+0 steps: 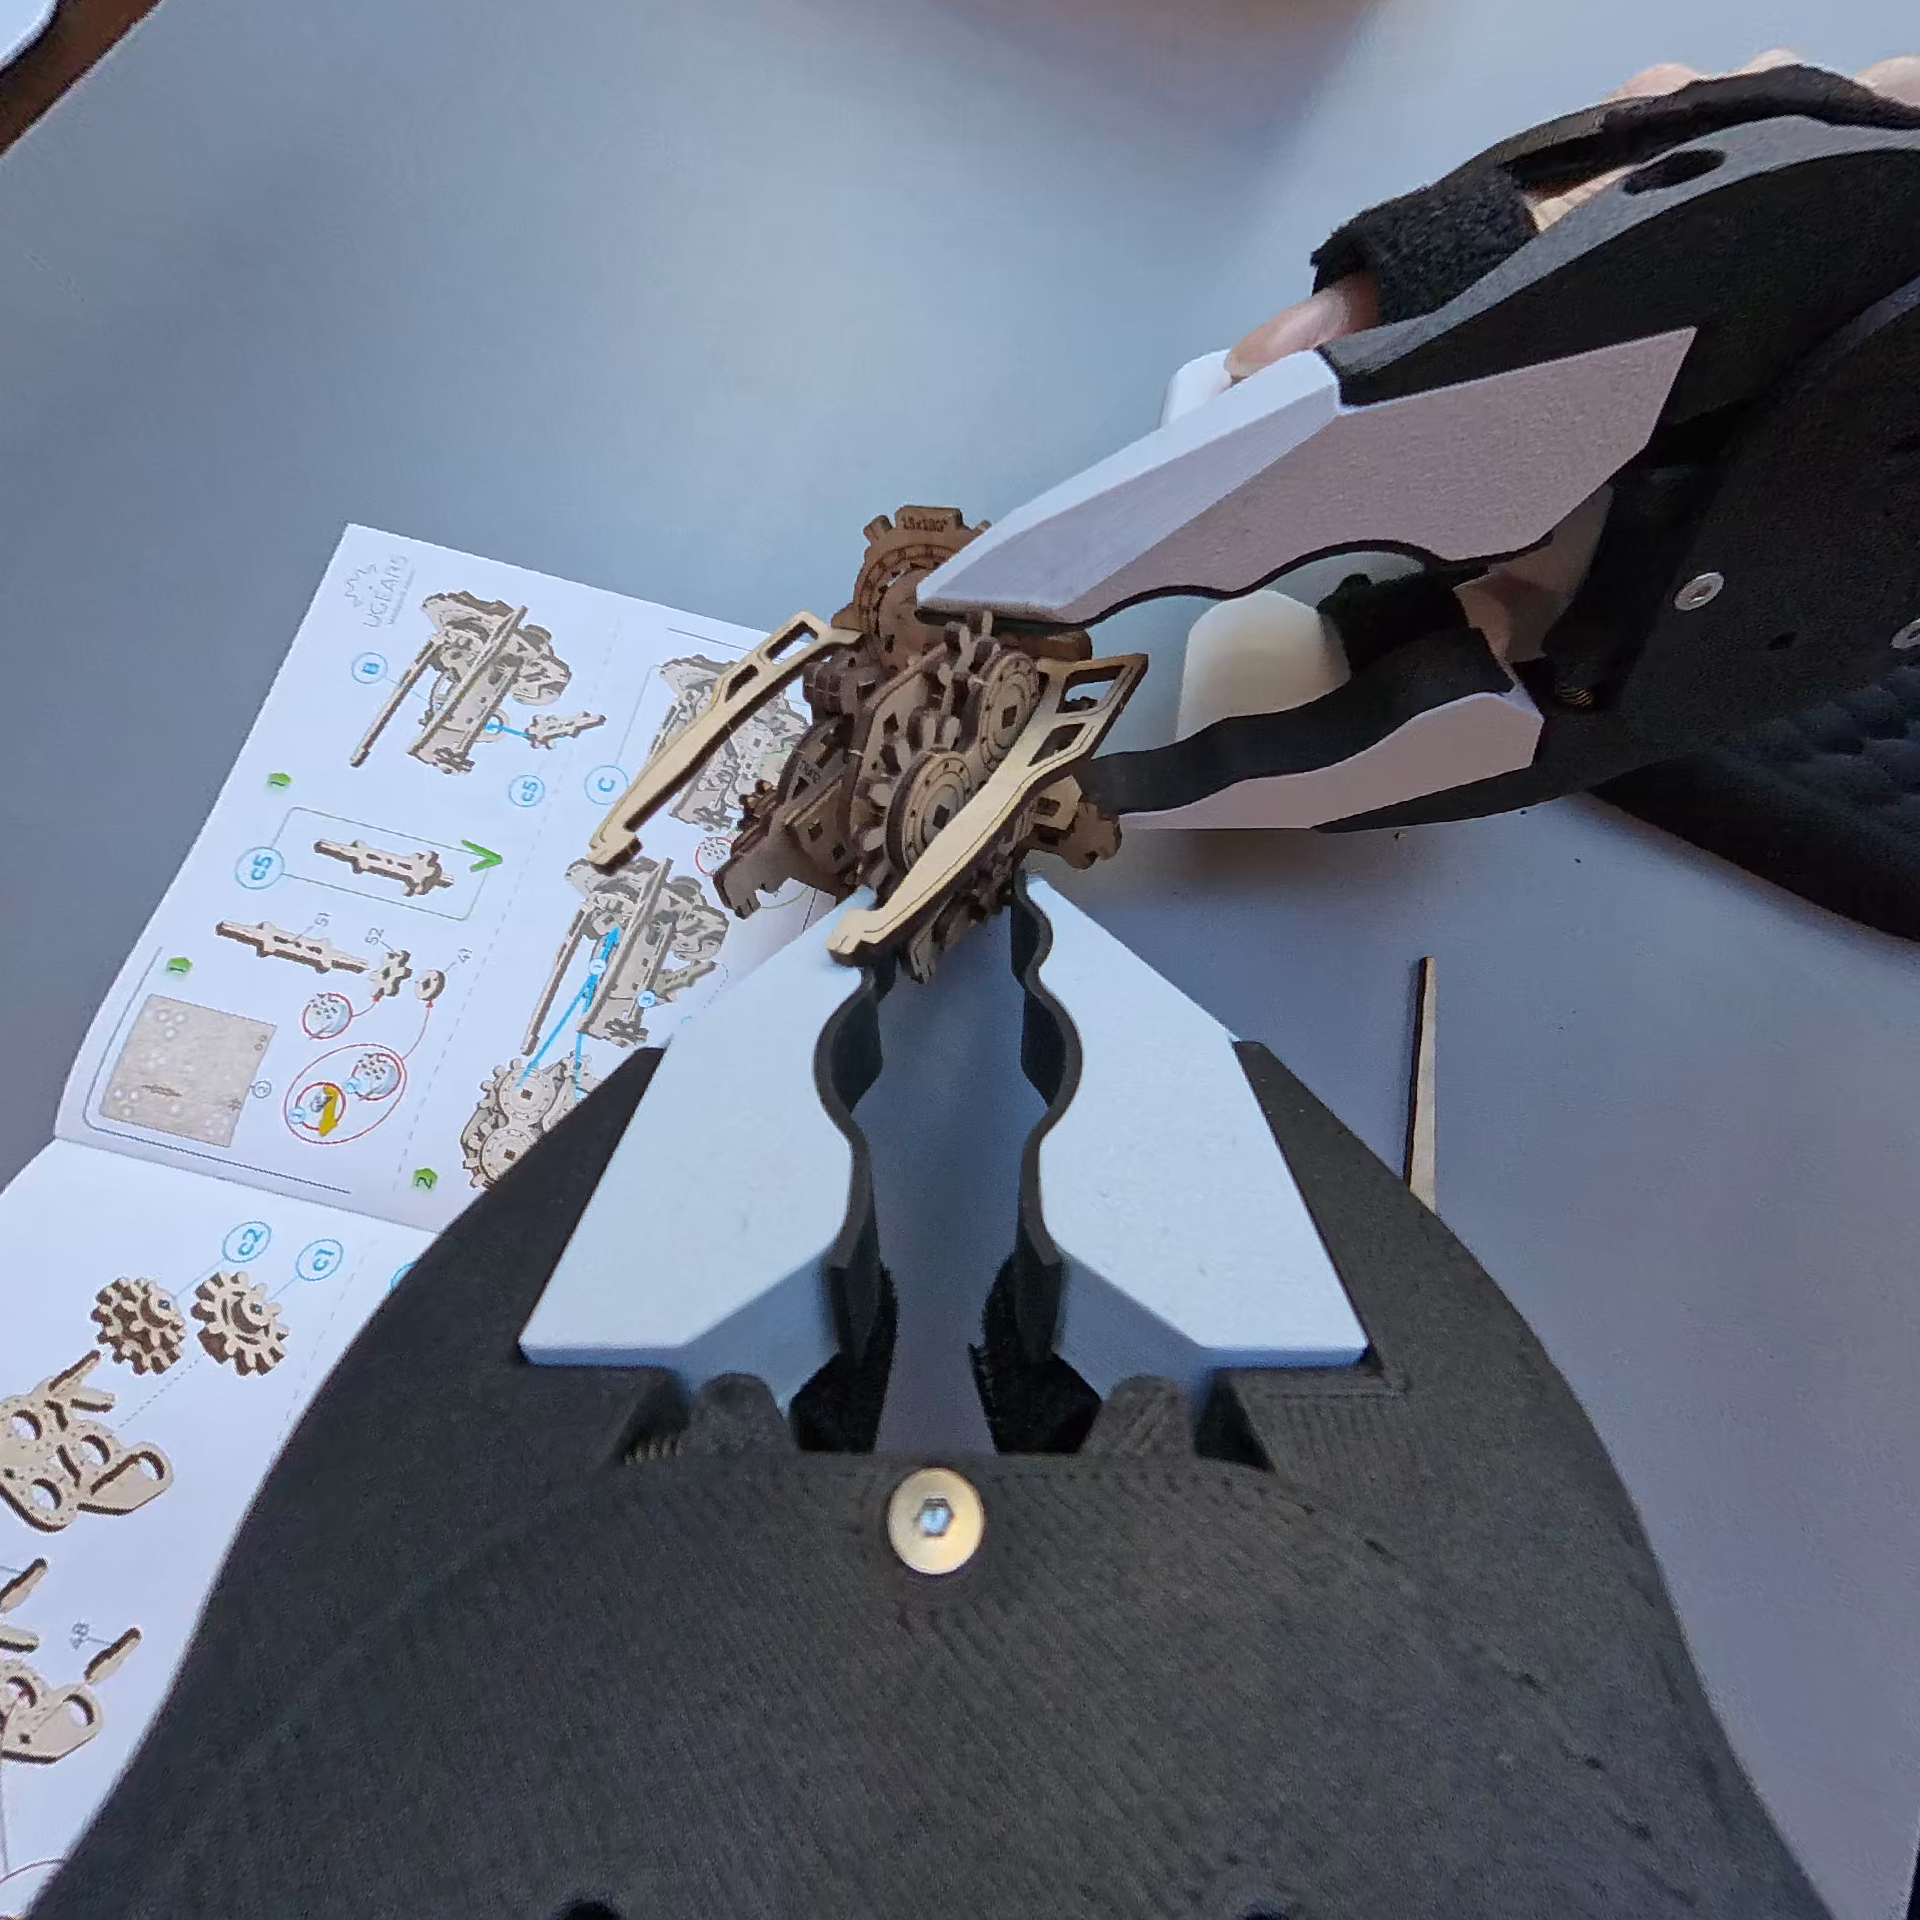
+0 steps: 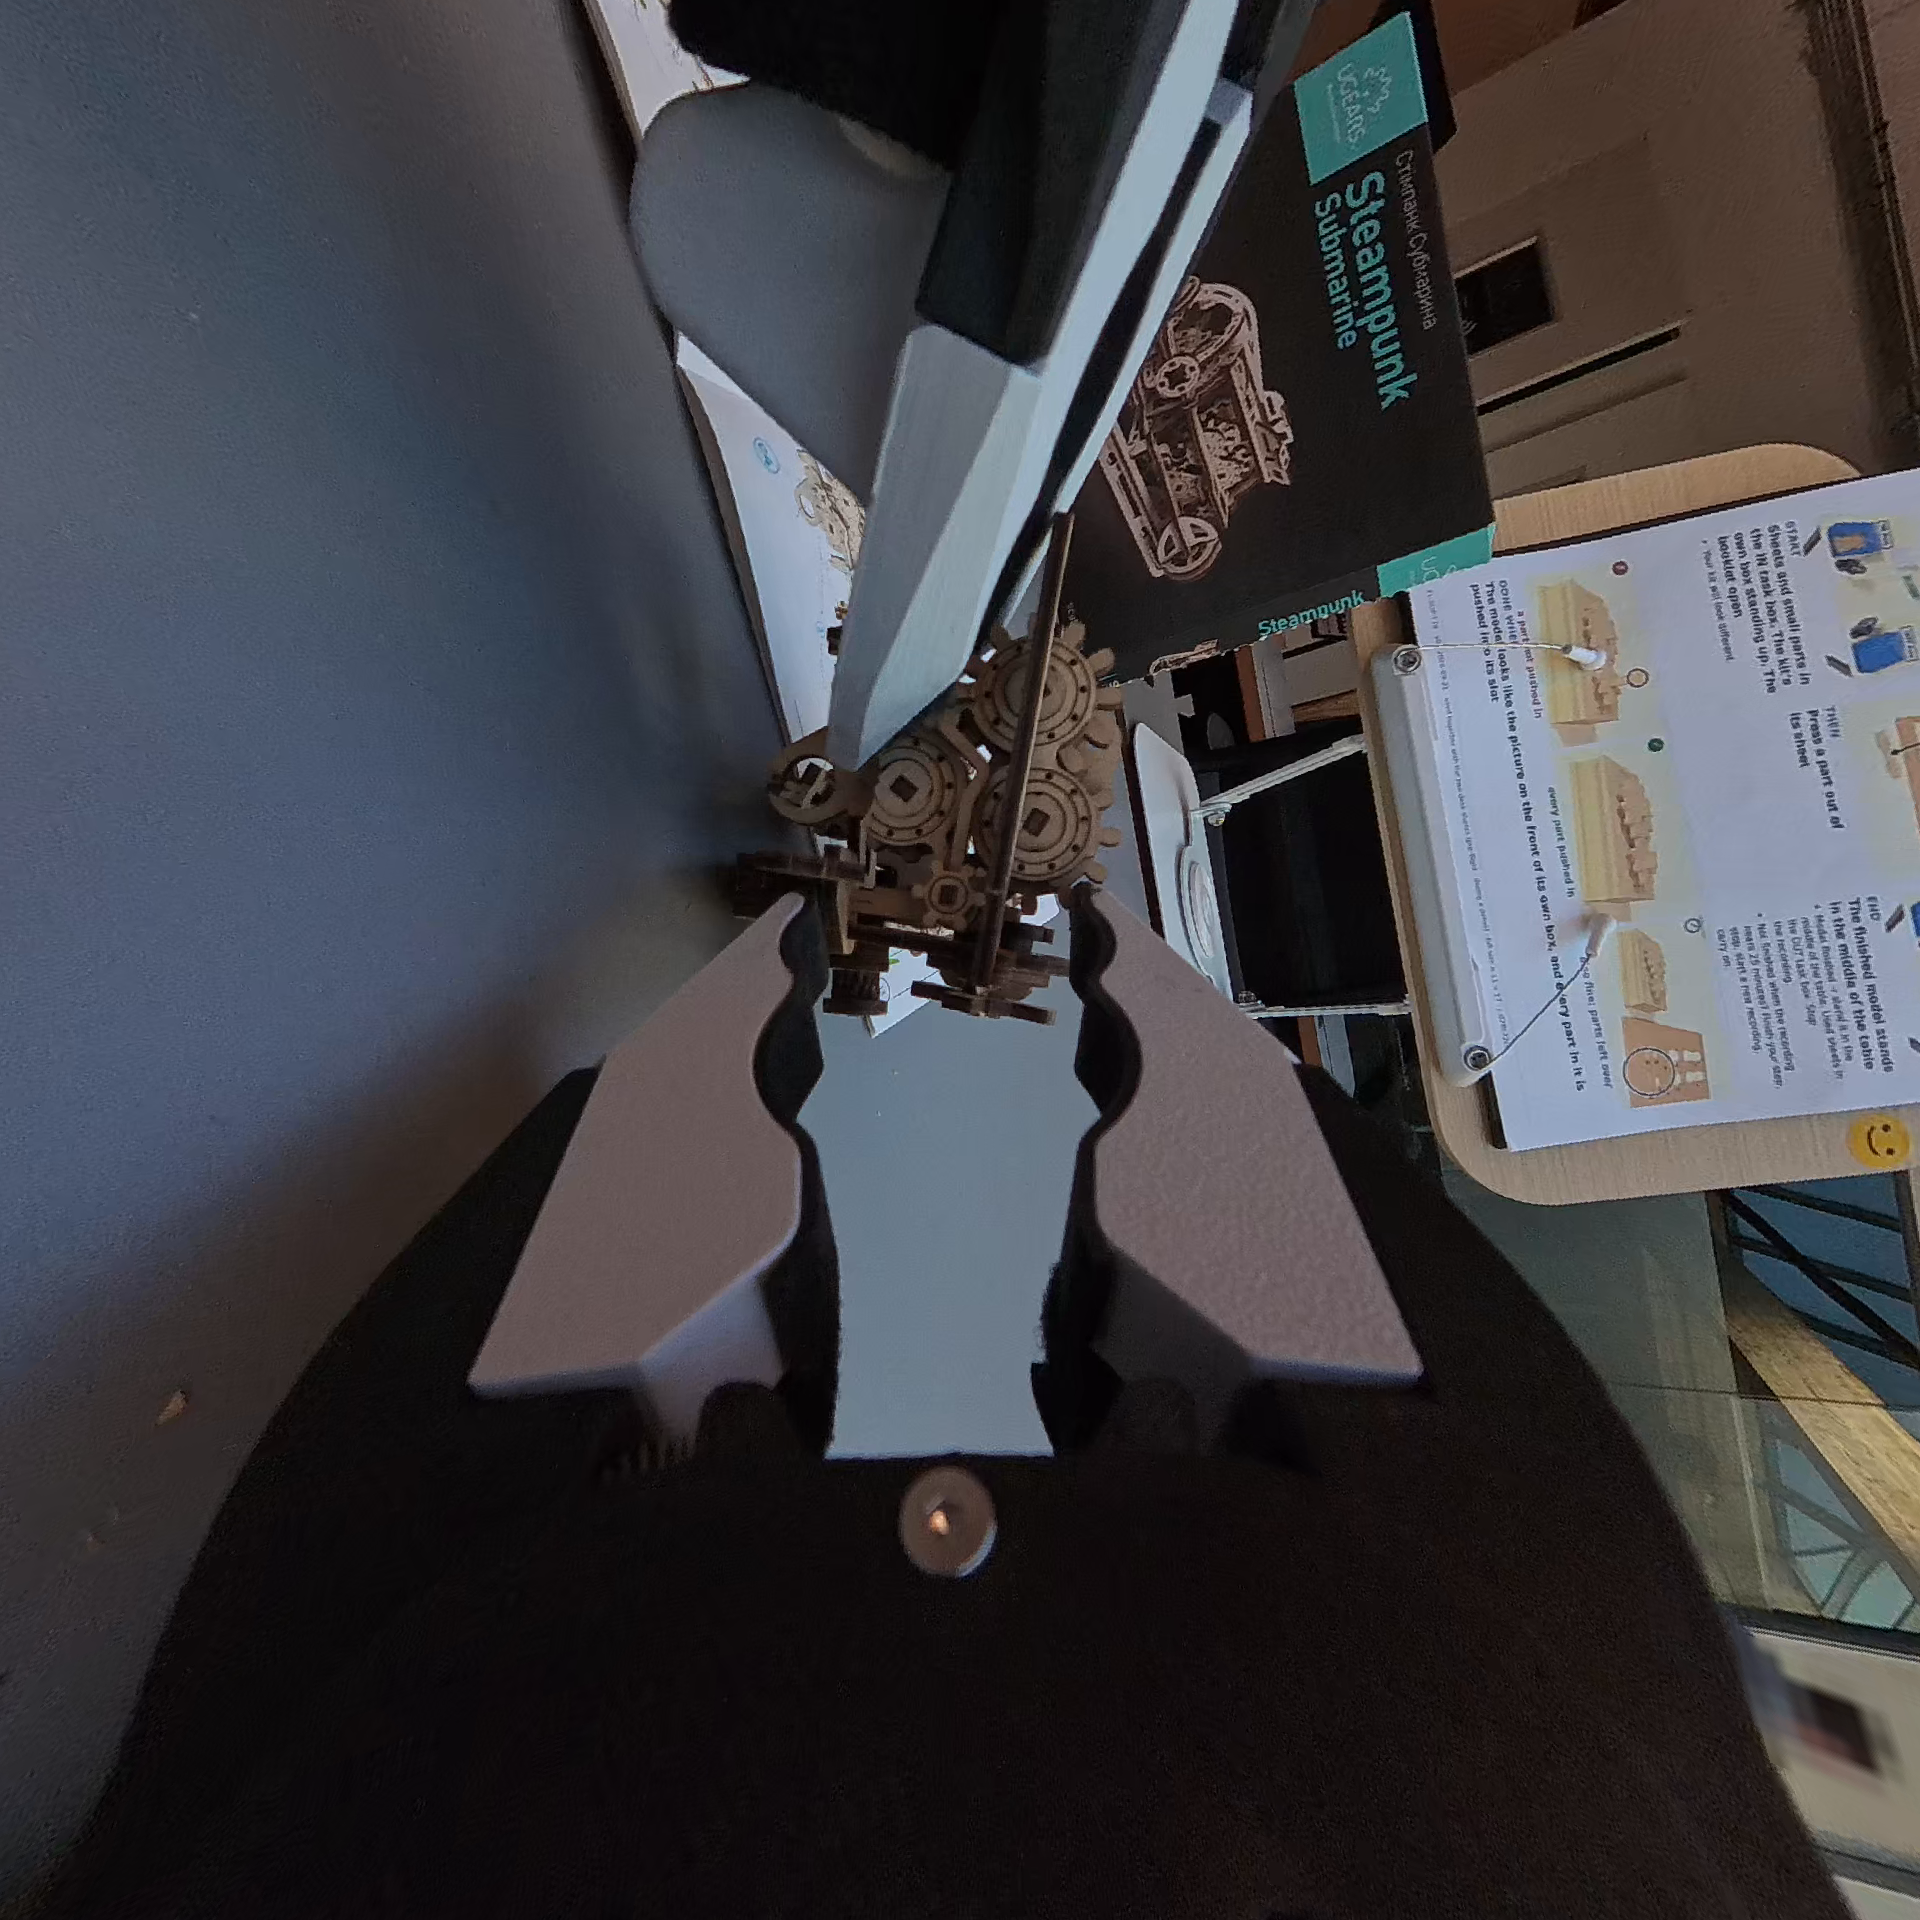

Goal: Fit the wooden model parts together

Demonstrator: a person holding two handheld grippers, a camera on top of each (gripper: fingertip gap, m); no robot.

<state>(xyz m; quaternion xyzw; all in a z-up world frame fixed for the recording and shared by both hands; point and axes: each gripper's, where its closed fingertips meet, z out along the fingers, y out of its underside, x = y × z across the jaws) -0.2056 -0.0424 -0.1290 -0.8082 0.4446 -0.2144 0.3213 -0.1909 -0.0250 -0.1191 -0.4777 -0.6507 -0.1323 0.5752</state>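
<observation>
The wooden model is a cluster of gears with two pale curved arms, held just above the grey table. My left gripper reaches up from below, its tips closed on the model's lower edge. My right gripper comes in from the right, with one finger above the gears and one below. In the right wrist view, my right gripper has the model between its tips. My left gripper comes down from above onto the gears.
An open instruction booklet lies on the table to the left. A thin wooden strip lies to the right. The dark kit box stands behind the model, next to a printed sheet on a wooden board. The grippers are tip to tip, or close to it.
</observation>
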